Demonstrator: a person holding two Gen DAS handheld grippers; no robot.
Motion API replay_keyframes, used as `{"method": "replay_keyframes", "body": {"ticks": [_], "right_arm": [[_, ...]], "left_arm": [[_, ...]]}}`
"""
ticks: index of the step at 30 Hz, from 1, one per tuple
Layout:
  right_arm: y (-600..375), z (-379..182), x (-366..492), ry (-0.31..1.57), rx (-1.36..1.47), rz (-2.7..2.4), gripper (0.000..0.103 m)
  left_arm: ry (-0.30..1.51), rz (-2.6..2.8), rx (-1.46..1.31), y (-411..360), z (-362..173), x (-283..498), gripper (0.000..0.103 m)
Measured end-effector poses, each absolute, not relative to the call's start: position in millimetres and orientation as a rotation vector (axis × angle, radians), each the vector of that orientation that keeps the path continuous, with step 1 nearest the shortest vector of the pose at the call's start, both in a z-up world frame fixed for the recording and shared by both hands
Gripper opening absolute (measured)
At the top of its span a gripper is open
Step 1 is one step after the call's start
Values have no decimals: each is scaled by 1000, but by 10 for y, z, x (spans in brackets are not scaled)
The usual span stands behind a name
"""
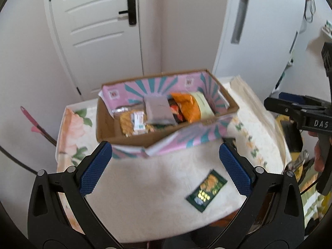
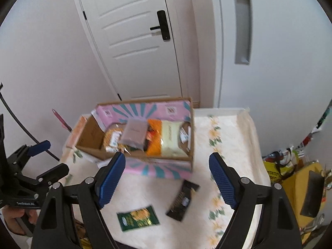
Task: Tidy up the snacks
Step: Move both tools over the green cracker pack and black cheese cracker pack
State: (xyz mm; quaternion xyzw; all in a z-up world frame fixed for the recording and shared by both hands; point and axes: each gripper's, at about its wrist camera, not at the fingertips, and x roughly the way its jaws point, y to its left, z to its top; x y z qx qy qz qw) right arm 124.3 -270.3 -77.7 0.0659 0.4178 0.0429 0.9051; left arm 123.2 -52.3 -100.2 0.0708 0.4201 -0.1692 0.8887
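I have both sets of tongs hanging above the counter (image 2: 238, 145) with nothing in them: the left tongs (image 1: 166, 166) stand wide apart, and the right tongs (image 2: 167, 180) are spread just as wide.

Two snacks are left out on the pale cloth. The green packet (image 2: 138, 217) lies flat at the lower middle of the right wrist frame, and the dark packet (image 2: 182, 200) lies just to its right, close below the box (image 2: 159, 171). In the left wrist frame only the green one shows, at lower right. The box sits mid-frame already holding an orange bag (image 2: 154, 137), a pale yellow pack (image 2: 171, 139) and a grey pouch (image 2: 134, 133), among others.

I judge both loose packets to be light, thin foil sachets: soft, crinkly, somewhat slick, and lying too flat to pinch from above easily. I would take one by a short sealed edge, where the foil is stiffest, squeezing gently in case the contents crush.
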Motion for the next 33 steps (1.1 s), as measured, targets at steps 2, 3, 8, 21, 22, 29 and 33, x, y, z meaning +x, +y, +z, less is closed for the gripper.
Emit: {"method": "replay_keyframes", "body": {"ticks": [2, 3, 8, 21, 22, 29, 33], "right_arm": [[-2757, -865, 1136, 871, 144, 80, 79], [-2781, -914, 1077, 878, 148, 71, 79], [-2843, -1104, 869, 916, 145, -1, 79], [-2817, -1539, 586, 971, 260, -158, 79], [-2808, -1581, 582, 978, 269, -170, 79], [-2737, -1835, 585, 990, 305, -257, 79], [-2719, -1975, 615, 1000, 326, -281, 79]], "left_arm": [[892, -361, 157, -577, -1076, 1139, 103], [899, -369, 162, -599, -1109, 1101, 103], [935, -416, 225, -724, -1270, 967, 103], [1031, -705, 447, -1035, -1994, 827, 103], [1037, -738, 469, -1066, -2081, 835, 103], [1081, -855, 553, -1220, -2534, 938, 99], [1097, -891, 587, -1281, -2707, 998, 94]]}}
